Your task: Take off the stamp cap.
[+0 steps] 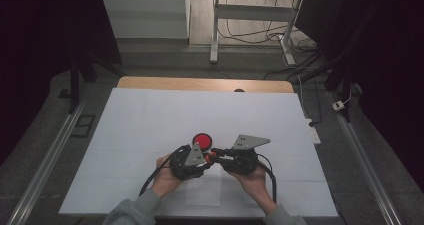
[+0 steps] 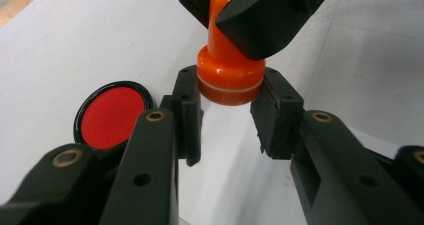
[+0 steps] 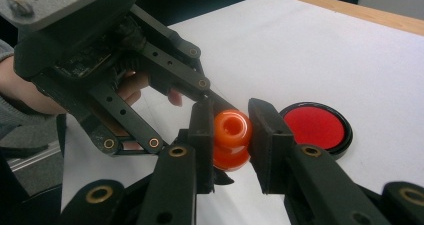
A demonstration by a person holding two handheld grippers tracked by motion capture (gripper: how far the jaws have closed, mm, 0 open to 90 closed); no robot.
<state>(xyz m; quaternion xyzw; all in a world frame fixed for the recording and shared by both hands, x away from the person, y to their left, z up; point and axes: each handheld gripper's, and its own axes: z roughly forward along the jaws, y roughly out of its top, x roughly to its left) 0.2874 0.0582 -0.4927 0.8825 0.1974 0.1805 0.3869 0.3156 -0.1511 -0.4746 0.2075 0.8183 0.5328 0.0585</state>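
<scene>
Orange stamp (image 2: 229, 70), a knob-handled piece with a narrow neck and a wider round base, is hanging clear of the white worktop (image 1: 150, 120) between the two tongs. In the high view its long axis is lying roughly level, the base pointing toward the left tongs (image 1: 206, 158) and the handle end toward the right tongs (image 1: 216, 154). In the left gripper view the left tongs (image 2: 230, 112) are pressing both pads against the sides of the wide base, so they are holding the stamp there. In the right gripper view the right tongs (image 3: 231, 135) are clamping the rounded handle, whose dimpled end is facing that camera. The stamp is thus being held at both ends at once. A round red ink pad (image 1: 202, 139) in a black rim is lying flat on the worktop just beyond the stamp, close to the left tongs. A person's hands in grey sleeves (image 1: 142, 207) are gripping both tools nearer the worktop's front edge than the stamp.
</scene>
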